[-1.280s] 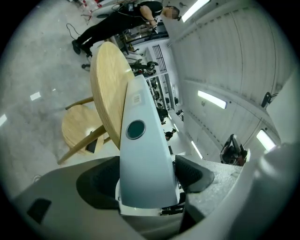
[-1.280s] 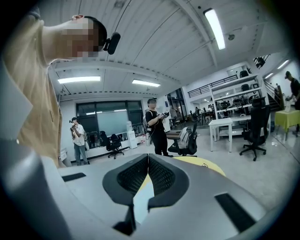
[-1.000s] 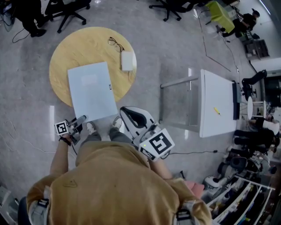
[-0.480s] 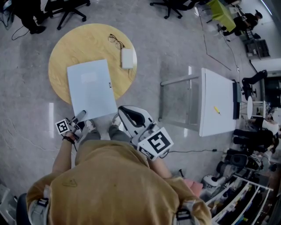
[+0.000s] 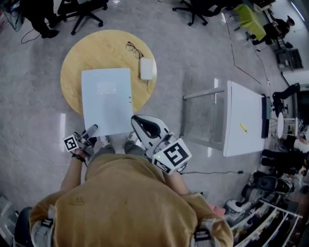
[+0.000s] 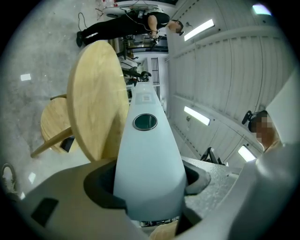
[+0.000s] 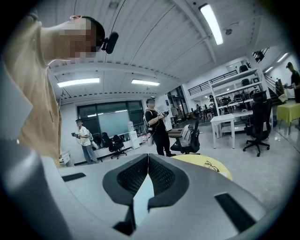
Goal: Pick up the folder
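Note:
A pale blue folder (image 5: 106, 101) lies on the round wooden table (image 5: 77, 53), its near end overhanging the edge towards me. My left gripper (image 5: 91, 128) is at the folder's near left corner. In the left gripper view the folder's spine (image 6: 147, 154), with its round finger hole, fills the gap of the left gripper (image 6: 149, 187). The jaws are closing and both press on it. My right gripper (image 5: 138, 120) hovers by the folder's near right corner, apart from it. In the right gripper view the right gripper (image 7: 147, 176) is shut with nothing in it.
A pair of glasses (image 5: 134, 48) and a white case (image 5: 147, 69) lie on the table's far right part. A white desk (image 5: 244, 118) stands to the right. Office chairs (image 5: 79, 9) and standing people (image 7: 157, 124) are beyond the table.
The left gripper has risen slightly while staying at the folder's near left corner. The head view has shifted, so table and folder sit a little further right. The right gripper has kept still.

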